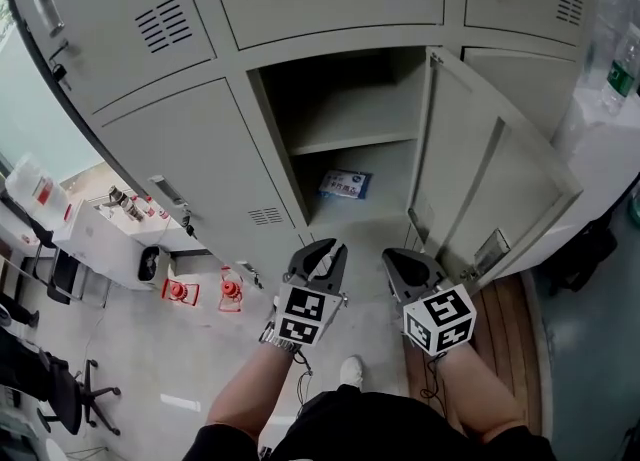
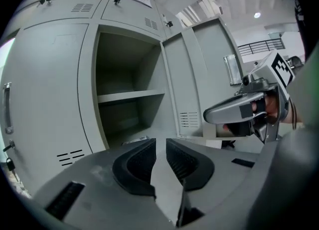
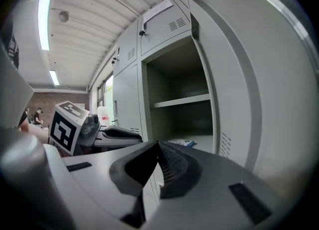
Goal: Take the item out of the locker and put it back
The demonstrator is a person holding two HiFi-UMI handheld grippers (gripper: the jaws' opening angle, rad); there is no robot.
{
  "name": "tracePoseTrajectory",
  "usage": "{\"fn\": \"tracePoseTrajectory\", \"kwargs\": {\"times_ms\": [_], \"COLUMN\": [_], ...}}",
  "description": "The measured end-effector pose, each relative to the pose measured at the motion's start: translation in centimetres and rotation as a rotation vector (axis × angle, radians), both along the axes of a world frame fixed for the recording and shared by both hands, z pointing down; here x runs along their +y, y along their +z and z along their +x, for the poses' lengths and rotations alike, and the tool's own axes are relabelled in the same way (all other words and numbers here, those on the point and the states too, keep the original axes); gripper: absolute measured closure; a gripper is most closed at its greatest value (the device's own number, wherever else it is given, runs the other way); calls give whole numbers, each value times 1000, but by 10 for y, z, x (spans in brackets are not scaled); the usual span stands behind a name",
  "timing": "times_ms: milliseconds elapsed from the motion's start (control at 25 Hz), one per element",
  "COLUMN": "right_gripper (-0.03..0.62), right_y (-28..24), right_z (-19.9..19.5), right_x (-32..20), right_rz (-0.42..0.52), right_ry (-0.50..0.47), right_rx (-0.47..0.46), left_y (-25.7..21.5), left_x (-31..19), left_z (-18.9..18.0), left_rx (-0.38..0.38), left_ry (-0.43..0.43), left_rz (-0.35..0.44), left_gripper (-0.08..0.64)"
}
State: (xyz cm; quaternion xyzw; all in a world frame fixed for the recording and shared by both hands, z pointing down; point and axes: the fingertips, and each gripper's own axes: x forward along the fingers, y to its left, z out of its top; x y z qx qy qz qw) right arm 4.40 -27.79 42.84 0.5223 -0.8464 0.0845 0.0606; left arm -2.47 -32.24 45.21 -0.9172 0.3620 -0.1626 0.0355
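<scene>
The pale grey steel locker point(image 1: 350, 89) stands open, its door point(image 1: 480, 164) swung right, with both grippers just outside its mouth: the left gripper point(image 1: 322, 249) with jaws a slit apart and empty, the right gripper point(image 1: 405, 261) pinched together on nothing. The flat blue-and-white packet point(image 1: 345, 184) lies on the compartment floor under the shelf point(image 1: 350, 137), dead ahead of the seemingly nearer left gripper, long axis across the opening. Its print is too small to read.

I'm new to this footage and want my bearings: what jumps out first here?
The one open locker in the grey bank draws the eye first, its door swung out to the right. A blue-and-white packet lies alone on its floor, below a bare shelf. In front of it, the left tool and right tool are held side by side, both empty.
</scene>
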Motion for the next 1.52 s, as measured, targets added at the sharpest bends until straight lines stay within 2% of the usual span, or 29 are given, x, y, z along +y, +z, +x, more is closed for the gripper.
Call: {"fn": "tracePoseTrajectory", "kwargs": {"times_ms": [80, 240, 680, 1120, 1280, 1520], "right_gripper": [540, 540, 540, 540, 540, 540], "right_y": [2, 6, 21, 37, 41, 46], "right_z": [2, 7, 22, 29, 30, 35], "right_x": [-6, -17, -38, -54, -58, -63], "right_rz": [-7, -18, -51, -89, -100, -114], "right_ry": [14, 40, 102, 125, 130, 137], "right_rx": [0, 0, 5, 18, 18, 10], "left_y": [5, 16, 40, 69, 75, 87], "left_x": [-10, -29, -81, -126, -134, -143], "left_z": [4, 14, 50, 62, 65, 68], "left_rx": [-17, -62, -256, -539, -674, -761], "left_ry": [15, 39, 108, 107, 116, 147], "left_rz": [-5, 6, 81, 131, 173, 171], "left_gripper": [489, 469, 419, 396, 388, 388]}}
